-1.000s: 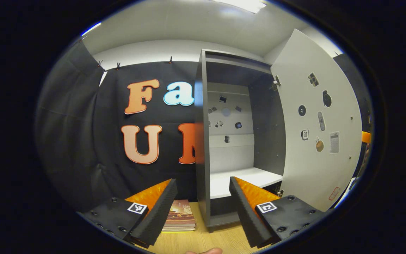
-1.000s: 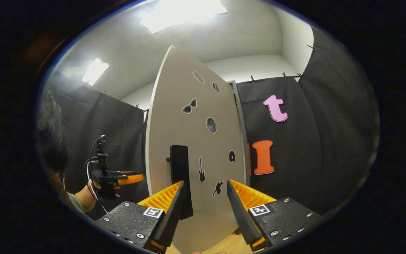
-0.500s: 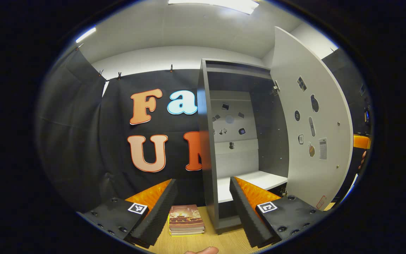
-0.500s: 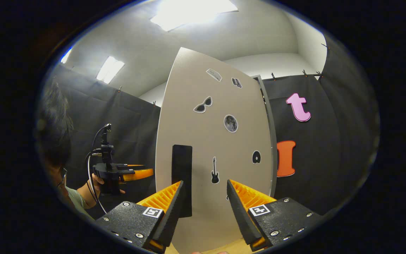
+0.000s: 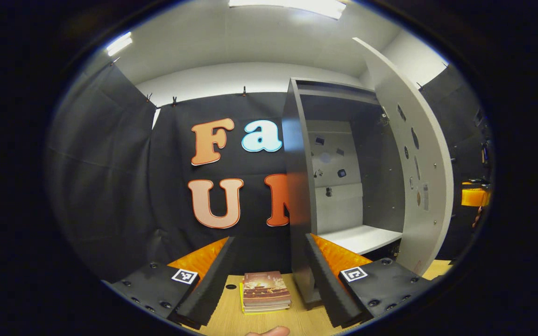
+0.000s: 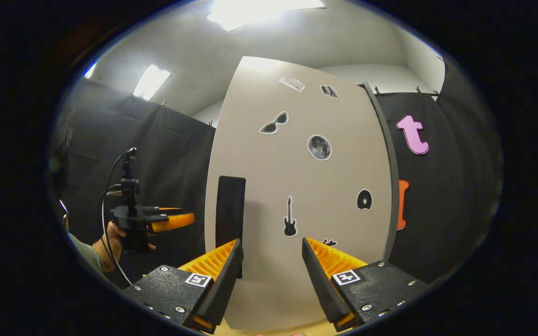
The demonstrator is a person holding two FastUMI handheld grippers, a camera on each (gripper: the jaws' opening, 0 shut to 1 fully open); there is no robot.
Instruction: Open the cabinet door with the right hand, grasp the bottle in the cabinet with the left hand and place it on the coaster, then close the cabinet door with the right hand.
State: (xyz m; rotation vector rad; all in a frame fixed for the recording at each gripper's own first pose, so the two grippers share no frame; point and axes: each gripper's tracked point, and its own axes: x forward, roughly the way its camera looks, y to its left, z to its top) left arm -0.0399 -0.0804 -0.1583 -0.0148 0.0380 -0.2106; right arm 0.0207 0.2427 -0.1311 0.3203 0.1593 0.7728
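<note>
In the left gripper view the grey cabinet stands at right of centre with its pale door swung out. The visible part of its white shelf is bare. My left gripper hangs open before the cabinet's left side panel, holding nothing. In the right gripper view the door's outer face carries stickers and a black handle. My right gripper is open just short of that face, the handle behind its left finger. A hand holds the left gripper farther left.
A small stack of books lies on the wooden table in front of the cabinet's left side. Black cloth walls enclose the booth. The right gripper peeks past the door's edge at far right.
The cabinet has slid right in the left gripper view, and the door's inner face shows narrower. In the right gripper view the door's outer face has turned more square to me.
</note>
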